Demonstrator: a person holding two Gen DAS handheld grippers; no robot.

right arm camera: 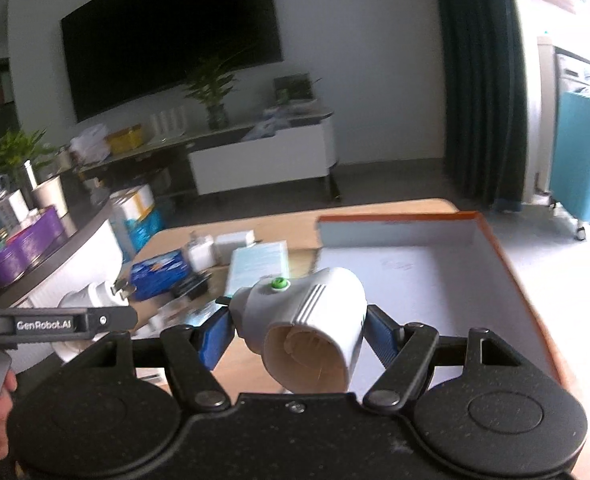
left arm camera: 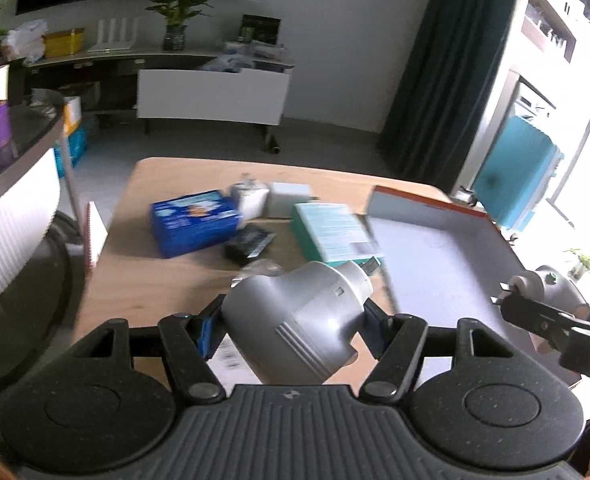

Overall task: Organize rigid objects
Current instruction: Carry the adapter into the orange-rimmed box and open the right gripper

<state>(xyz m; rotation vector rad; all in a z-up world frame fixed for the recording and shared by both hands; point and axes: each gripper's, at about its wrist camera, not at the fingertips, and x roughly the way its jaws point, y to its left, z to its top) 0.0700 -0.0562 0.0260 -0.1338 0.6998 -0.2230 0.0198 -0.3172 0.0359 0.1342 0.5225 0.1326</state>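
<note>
Both my grippers are loaded, left gripper (left arm camera: 291,328) clamping a grey housing (left arm camera: 295,320), right gripper (right arm camera: 295,332) a white housing (right arm camera: 311,316); the orange-rimmed tray (right arm camera: 495,240) ahead looks unfilled, boxes (left arm camera: 195,224) beyond remain unsorted.

Light source: daylight is admitted from the window (left arm camera: 575,184) on the right, which is blown out to white.
Brightness: the room is moderately lit; the dark screen (right arm camera: 171,44) is rendered as flat black.
Glare: soft highlights are seen on the grey adapter (left arm camera: 295,320).
Shadows: faint and diffuse on the wooden table (left arm camera: 155,280).
Blur: motion smear is noticed on the teal box (left arm camera: 335,236) and tray edge (left arm camera: 427,202).
Distortion: straight lines are bowed toward the edges by the fisheye lens.
</note>
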